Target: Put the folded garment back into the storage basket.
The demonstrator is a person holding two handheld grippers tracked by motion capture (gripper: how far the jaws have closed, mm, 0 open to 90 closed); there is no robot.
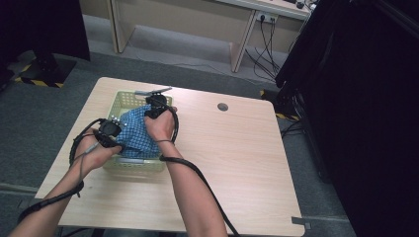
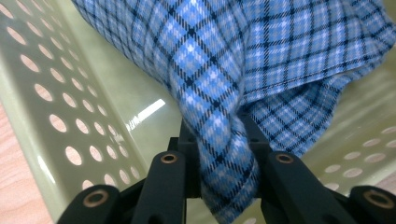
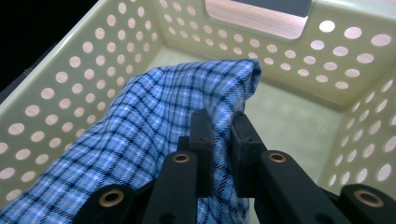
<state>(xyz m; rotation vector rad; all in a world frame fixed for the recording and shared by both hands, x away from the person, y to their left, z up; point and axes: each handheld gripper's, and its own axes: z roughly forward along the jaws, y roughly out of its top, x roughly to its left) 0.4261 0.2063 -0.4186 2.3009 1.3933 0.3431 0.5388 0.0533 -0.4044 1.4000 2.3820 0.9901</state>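
A blue checked cloth (image 1: pixel 134 134) hung bunched over a pale green basket (image 1: pixel 129 98) with rows of round holes in its walls. The basket stood on the left part of a light wooden desk (image 1: pixel 237 148), and the cloth reached from above the near wall toward the basket's middle, most of it raised above the rim.

The left gripper (image 1: pixel 109 131) sat at the cloth's near left edge, just over the basket's near left corner. In the left gripper view its fingers (image 2: pixel 189 151) were drawn narrow and clamped on a twisted fold of the cloth (image 2: pixel 219 93), which bulged out between and below them; the basket's wall (image 2: pixel 56 107) and smooth floor lay behind.

The right gripper (image 1: pixel 157 104) was farther back, over the basket's far half, at the cloth's upper right edge. In the right gripper view its fingers (image 3: pixel 201 135) were likewise nearly together, pinching a raised hem of the cloth (image 3: pixel 154 116), with the rest of the fabric falling away to the left. Beyond it were the basket's far wall (image 3: pixel 289 56) with its handle slot and the bare floor of the basket.

The person's forearms came in from the near edge of the desk, a black cable trailing from each gripper.
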